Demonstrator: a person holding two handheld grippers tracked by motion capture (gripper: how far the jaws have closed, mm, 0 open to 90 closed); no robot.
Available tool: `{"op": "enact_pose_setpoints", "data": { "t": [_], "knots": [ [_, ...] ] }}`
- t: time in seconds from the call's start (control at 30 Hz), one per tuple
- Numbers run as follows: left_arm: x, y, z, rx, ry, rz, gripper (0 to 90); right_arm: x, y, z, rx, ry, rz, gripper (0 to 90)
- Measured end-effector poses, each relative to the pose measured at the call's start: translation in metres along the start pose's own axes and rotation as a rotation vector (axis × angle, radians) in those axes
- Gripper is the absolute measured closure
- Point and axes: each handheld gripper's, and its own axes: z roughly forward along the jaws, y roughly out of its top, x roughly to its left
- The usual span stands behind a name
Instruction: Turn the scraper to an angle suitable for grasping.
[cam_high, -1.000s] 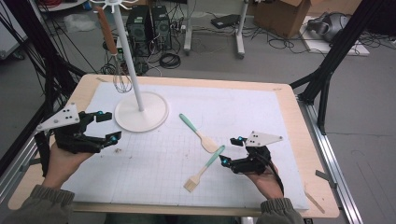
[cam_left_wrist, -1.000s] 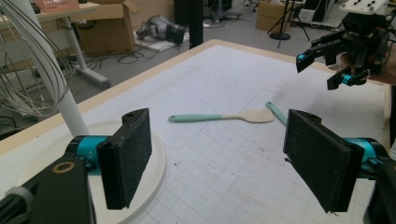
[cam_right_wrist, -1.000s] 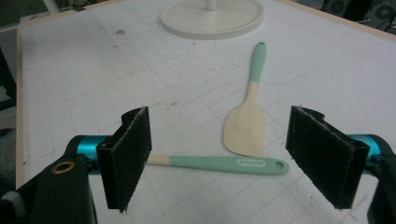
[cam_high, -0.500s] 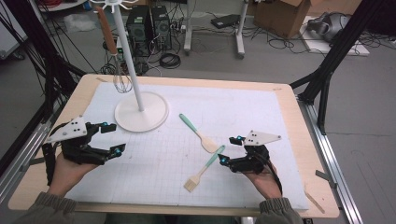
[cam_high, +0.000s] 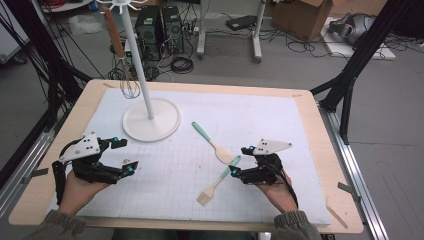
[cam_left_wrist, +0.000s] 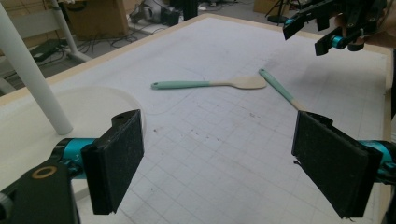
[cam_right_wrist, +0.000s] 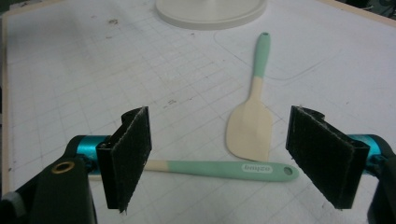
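Two utensils are laid out on the mat (cam_high: 300, 125): a spatula (cam_right_wrist: 252, 116) and a brush (cam_right_wrist: 224, 169), both teal-handled. The right gripper (cam_right_wrist: 229, 154) is held with jaws spread wide and nothing gripped; the brush handle is seen lying crosswise between the two pads, its hanging-hole end just beside the right-hand pad, and the spatula blade sits just beyond the jaws, touching or nearly touching that handle. The left gripper (cam_left_wrist: 219, 168) is also released and empty, and is held well apart from both utensils, which lie far ahead of its jaws; the stand (cam_left_wrist: 28, 70) is seen beside its left pad. Judged risk: if the right jaws are closed from here, the spatula blade could be nudged or pinched along with the brush, because the two are crowded together. A thin, round handle could also roll or slip out if clamped near its end.
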Motion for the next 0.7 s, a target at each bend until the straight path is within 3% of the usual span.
{"op": "enact_pose_setpoints", "data": {
  "t": [0.13,0.33,0.57,0.7],
  "knots": [
    [0.000,-0.002,0.001,0.000,0.007,0.003,17.3,-0.001,0.003,0.005,0.013,0.001,0.001,22.3],
    [0.000,-0.005,0.001,-0.013,0.013,0.006,17.5,-0.003,0.011,0.011,0.039,0.028,-0.006,31.7],
    [0.001,-0.008,0.001,-0.018,0.024,0.006,17.5,-0.008,0.021,0.015,0.050,0.056,0.006,46.8],
    [0.001,-0.009,0.000,-0.023,0.027,0.001,17.4,-0.011,0.028,0.018,0.057,0.070,0.005,59.8]
  ]
}}
